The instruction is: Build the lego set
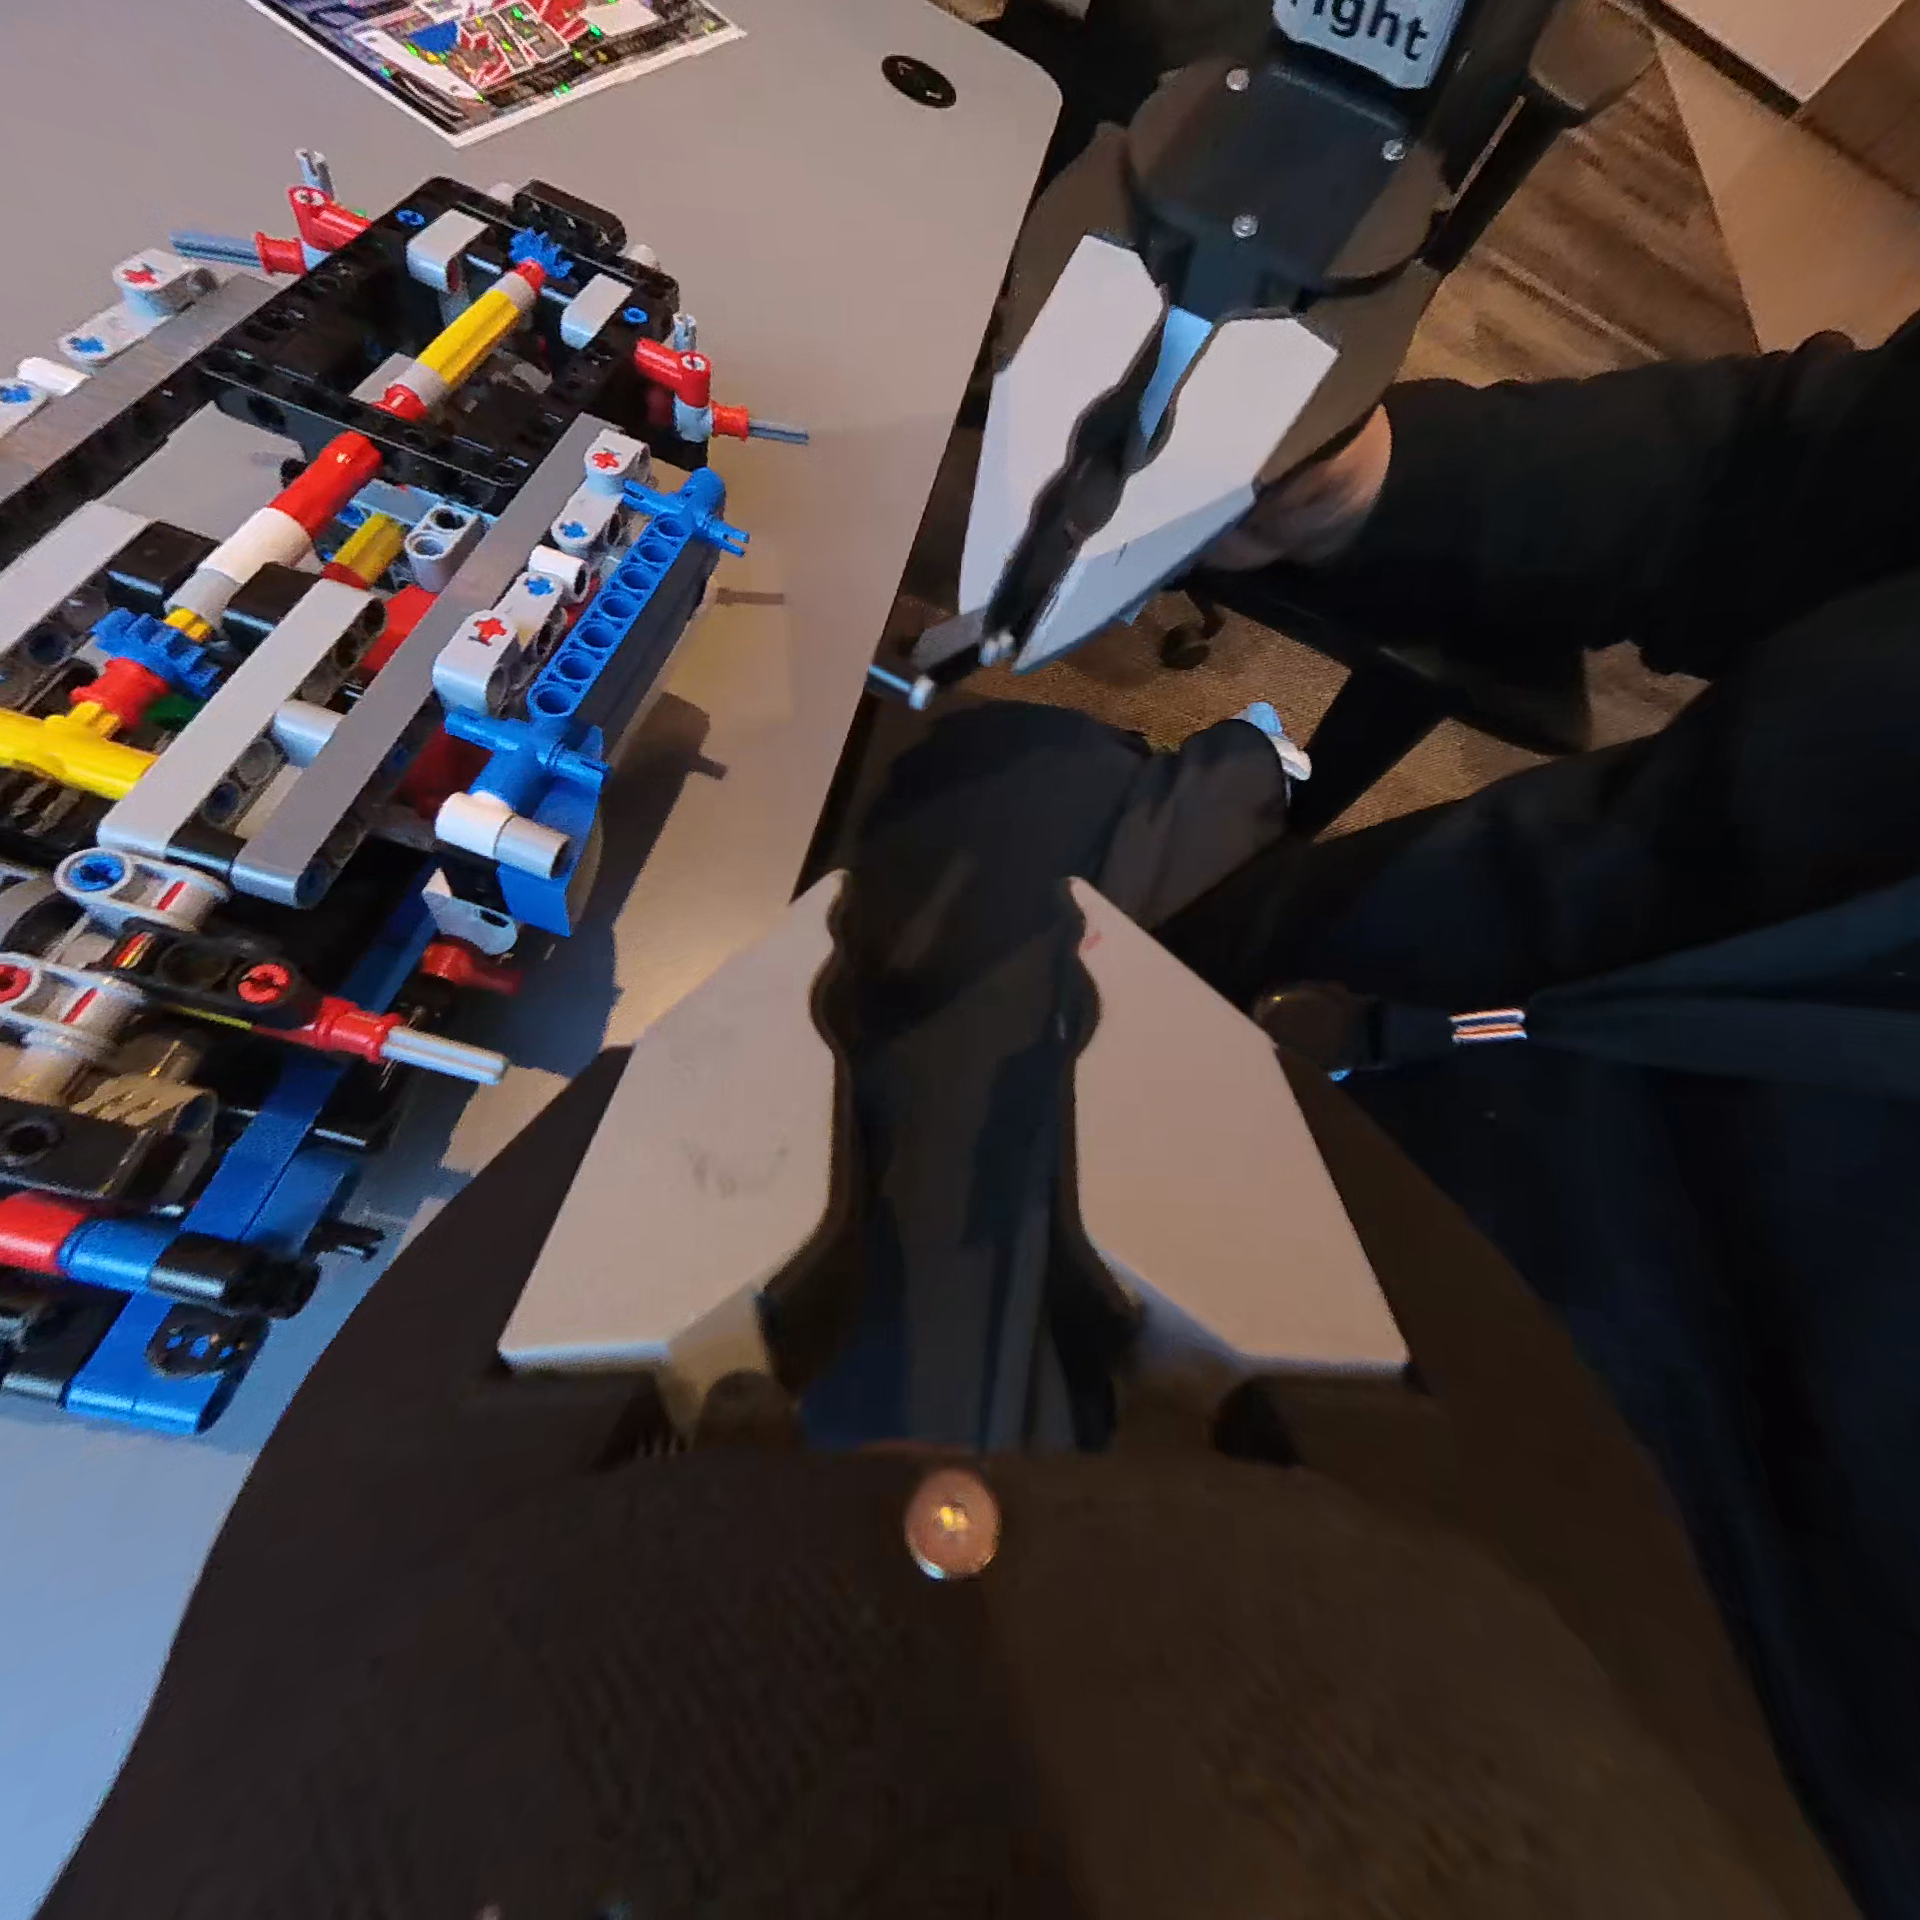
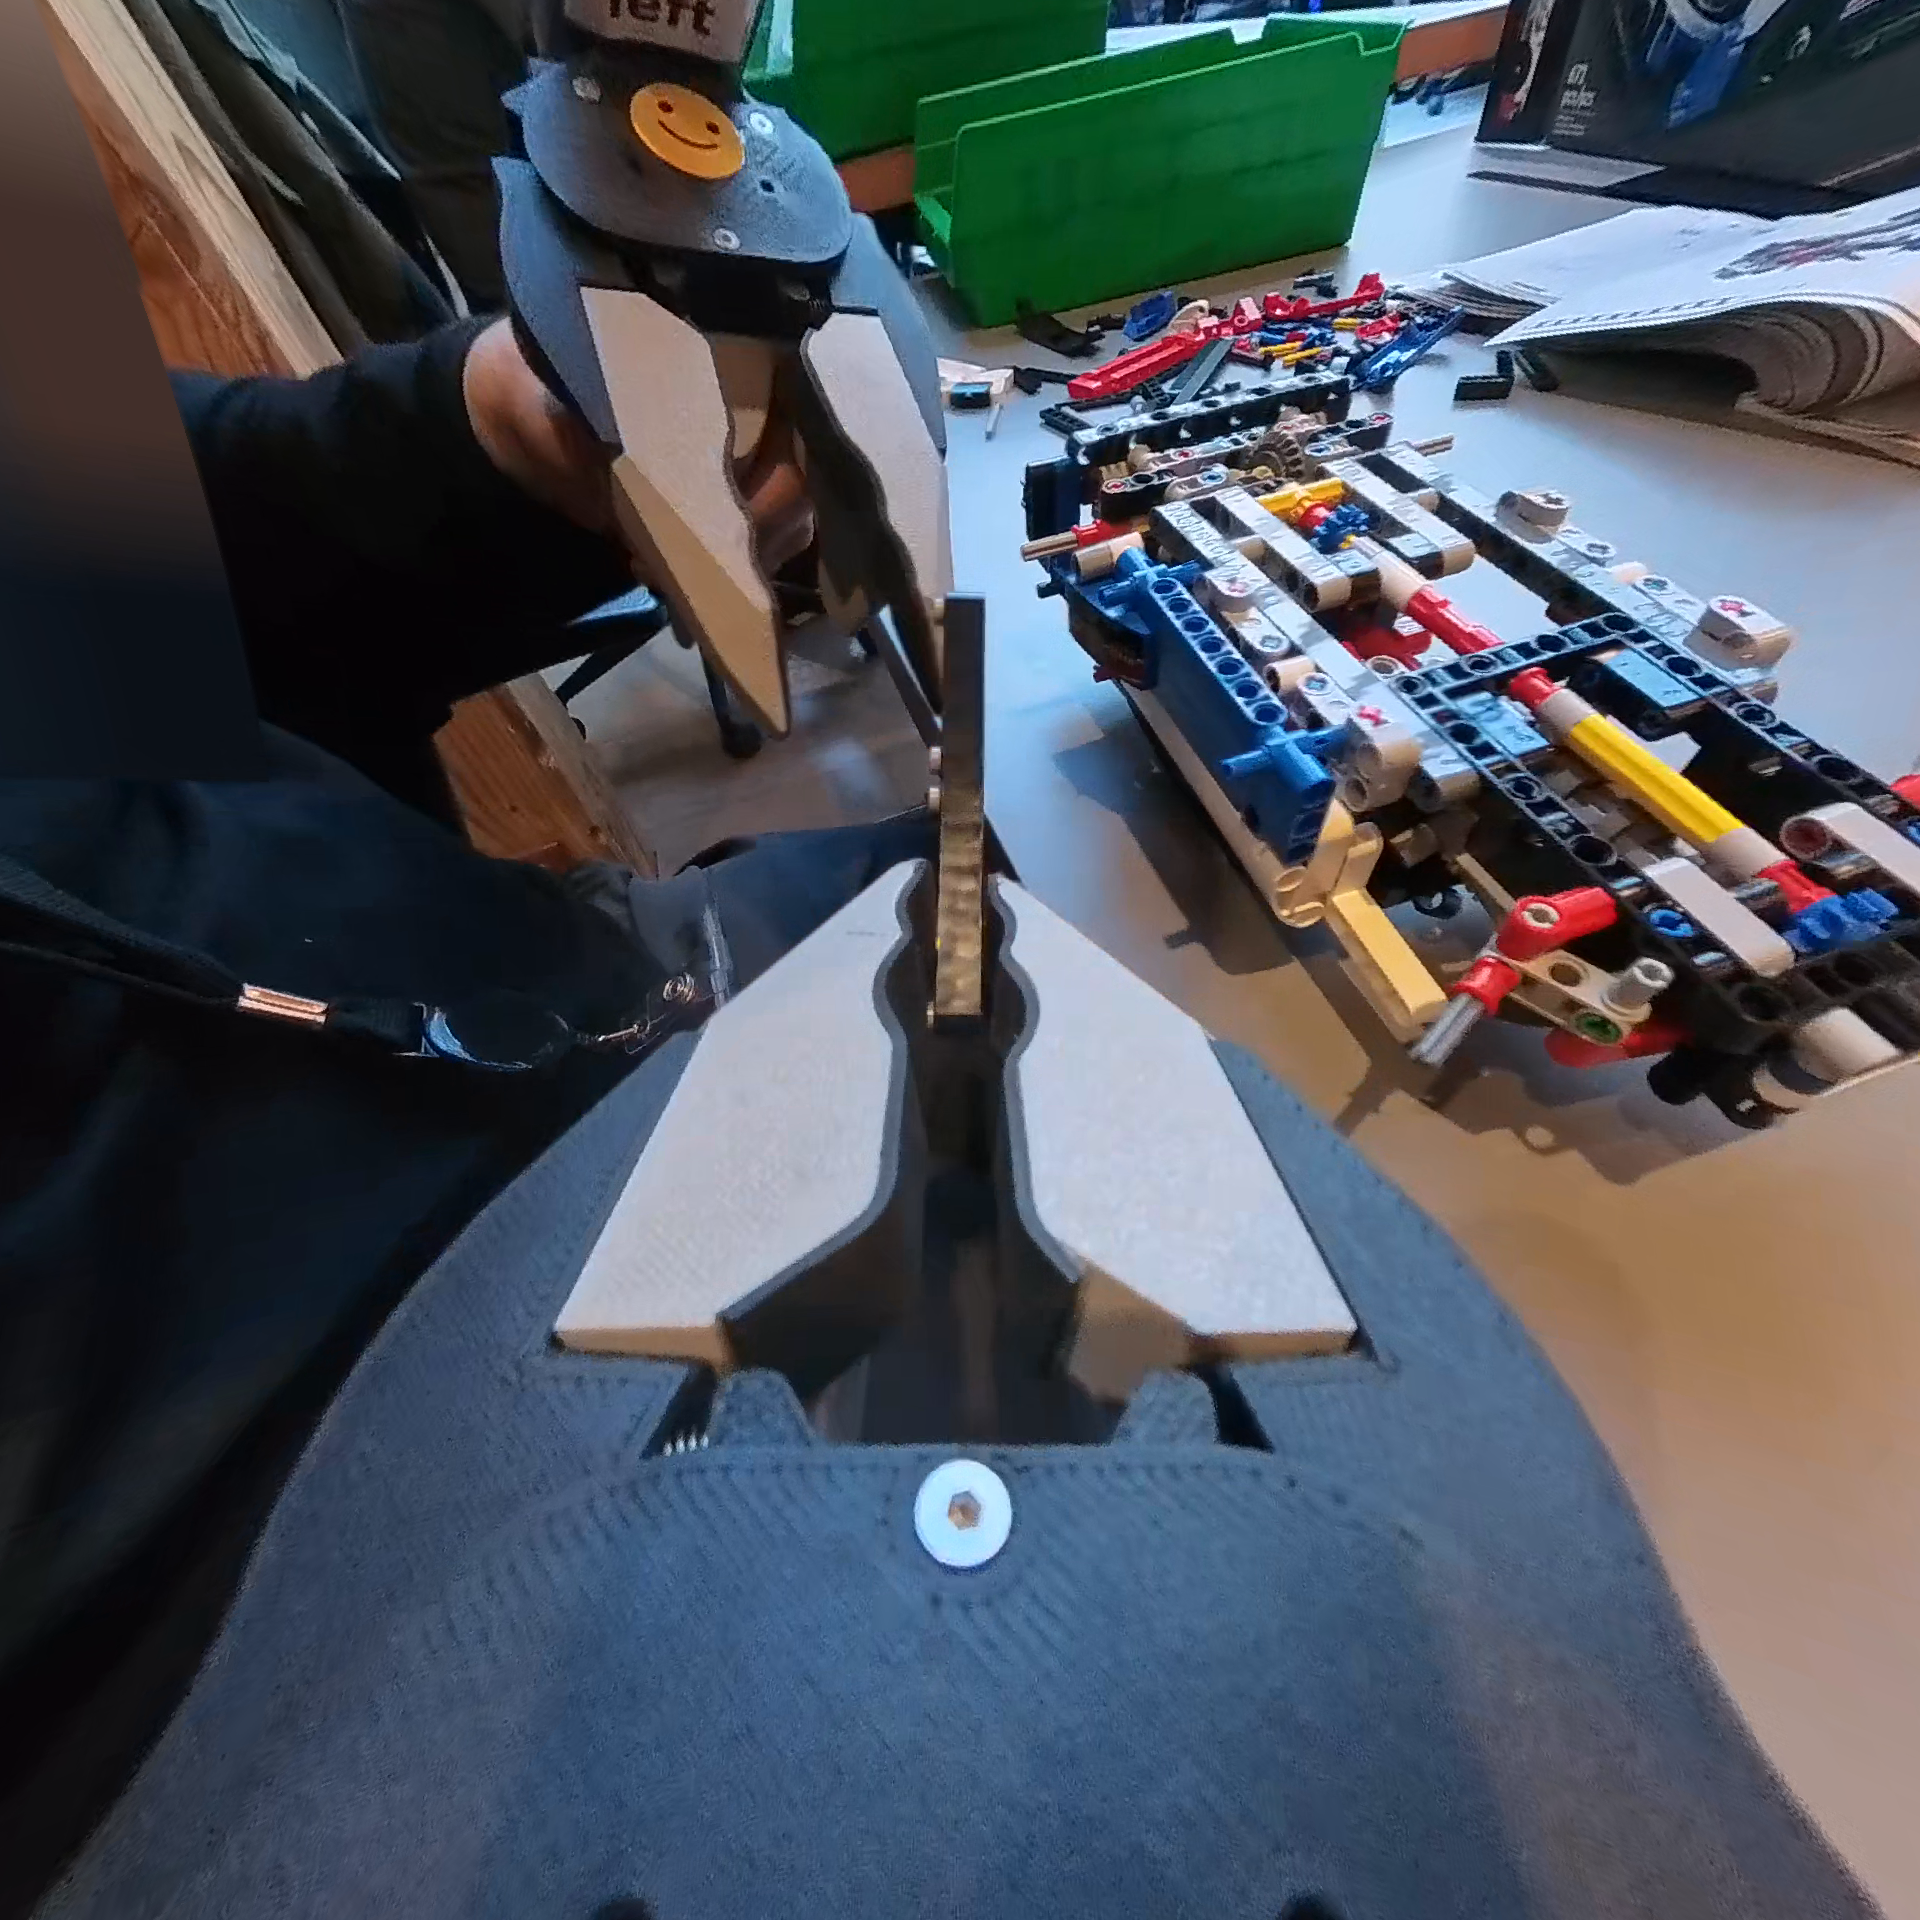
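Note:
The partly built Lego chassis lies on the grey table, made of black, grey, blue, red and yellow beams and axles. It also shows in the right wrist view. My right gripper is shut on a black beam with small light pins on its side, held upright off the table's edge, left of the chassis. My left gripper is open and empty. It faces the right gripper and the beam. In the right wrist view the left gripper hovers just beyond the beam's far end.
Loose Lego parts lie behind the chassis, with green bins beyond them. An open instruction booklet and a dark box are at the far right. A printed sheet lies at the table's far end. A person's dark sleeves are beside the table edge. The left gripper's tips are roughly 6 cm from the right gripper's.

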`<move>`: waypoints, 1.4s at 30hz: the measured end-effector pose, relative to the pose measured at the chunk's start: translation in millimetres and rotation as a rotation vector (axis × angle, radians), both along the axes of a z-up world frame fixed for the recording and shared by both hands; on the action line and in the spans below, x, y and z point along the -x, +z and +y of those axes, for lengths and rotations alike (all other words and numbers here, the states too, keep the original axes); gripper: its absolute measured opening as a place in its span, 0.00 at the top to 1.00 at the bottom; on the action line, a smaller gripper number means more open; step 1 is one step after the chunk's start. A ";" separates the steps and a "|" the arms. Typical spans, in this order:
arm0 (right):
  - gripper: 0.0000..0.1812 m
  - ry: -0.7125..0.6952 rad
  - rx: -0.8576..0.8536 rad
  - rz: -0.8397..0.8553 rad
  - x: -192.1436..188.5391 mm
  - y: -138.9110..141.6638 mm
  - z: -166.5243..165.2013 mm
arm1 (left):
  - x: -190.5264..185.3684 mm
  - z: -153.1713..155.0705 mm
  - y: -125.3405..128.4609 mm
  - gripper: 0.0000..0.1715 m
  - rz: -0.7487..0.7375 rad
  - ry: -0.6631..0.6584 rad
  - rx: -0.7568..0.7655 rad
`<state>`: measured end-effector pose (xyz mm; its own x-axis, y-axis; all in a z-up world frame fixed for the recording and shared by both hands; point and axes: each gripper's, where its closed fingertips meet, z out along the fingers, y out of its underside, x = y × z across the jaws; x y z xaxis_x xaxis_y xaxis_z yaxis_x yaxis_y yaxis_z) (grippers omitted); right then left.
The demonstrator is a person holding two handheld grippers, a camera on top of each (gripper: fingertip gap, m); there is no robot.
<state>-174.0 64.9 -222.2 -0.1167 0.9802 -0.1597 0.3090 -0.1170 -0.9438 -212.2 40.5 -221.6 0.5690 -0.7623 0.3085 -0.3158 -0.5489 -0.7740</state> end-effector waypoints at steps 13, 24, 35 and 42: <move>0.97 0.043 -0.048 -0.118 9.4 2.7 -0.4 | 21.3 19.1 7.4 0.82 0.457 -0.018 -0.481; 0.96 0.037 -0.192 -0.262 26.5 4.7 16.6 | 33.7 32.8 3.8 0.93 0.639 -0.009 -0.696; 0.97 0.052 -0.277 -0.372 36.3 -5.3 26.7 | 42.7 41.9 3.4 0.89 0.727 -0.015 -0.829; 0.96 0.069 -0.300 -0.384 37.2 -3.4 30.0 | 40.4 42.7 2.9 0.93 0.770 -0.049 -0.903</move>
<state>-211.2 94.9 -225.5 -0.1709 0.9817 0.0845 0.6387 0.1757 -0.7491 -252.6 83.2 -218.8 0.3337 -0.5540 -0.7627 -0.8730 0.1236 -0.4718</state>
